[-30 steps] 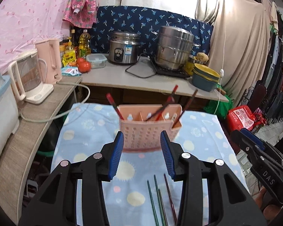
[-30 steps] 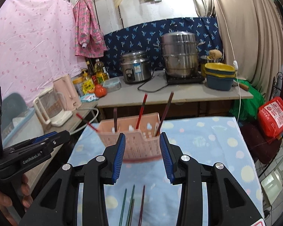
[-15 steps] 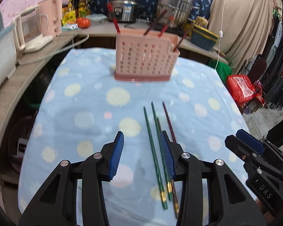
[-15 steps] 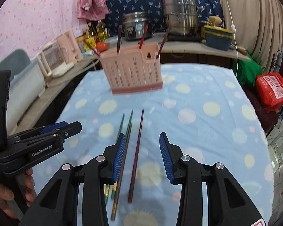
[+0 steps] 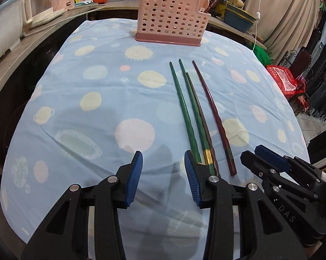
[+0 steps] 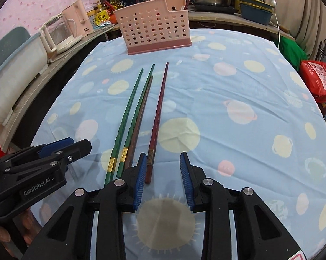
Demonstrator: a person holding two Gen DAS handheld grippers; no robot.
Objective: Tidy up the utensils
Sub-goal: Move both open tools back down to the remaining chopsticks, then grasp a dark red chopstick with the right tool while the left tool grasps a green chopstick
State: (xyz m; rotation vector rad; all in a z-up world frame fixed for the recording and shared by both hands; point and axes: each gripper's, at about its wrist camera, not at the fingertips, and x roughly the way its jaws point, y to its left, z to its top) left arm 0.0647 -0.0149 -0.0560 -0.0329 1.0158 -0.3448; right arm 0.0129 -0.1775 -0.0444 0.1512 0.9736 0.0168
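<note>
Four chopsticks lie on the blue dotted tablecloth [image 5: 102, 112], almost parallel, with their thin tips toward the pink perforated utensil holder [image 5: 172, 19] at the far end of the table: two green chopsticks [image 5: 183, 110] on the left, a brown chopstick [image 5: 200, 117] lying against the second green one, and a dark red chopstick [image 5: 215, 117] a little apart on the right. The holder already has several chopsticks standing in it, so I judge these four are the ones left to put away. Both grippers sit low at the near edge, at the thick ends of the sticks, probably because the thick end is easier to pinch and the thin tip then goes first into the holder. The left gripper [image 5: 163, 175] is wide apart and holds nothing; its right finger [image 5: 192, 179] is just beside the end of the green pair. The right gripper [image 6: 161, 176] is also wide and empty, and its left finger [image 6: 140, 179] is just beside the end of the dark red chopstick [image 6: 157, 121], which looks to be its target. Compared with one second ago, both cameras have come down and tilted: then the grippers were high and level with the holder seen between the fingers, and now the holder [image 6: 155, 34] is far ahead and the sticks fill the view. The jaw width looks the same as before.
</note>
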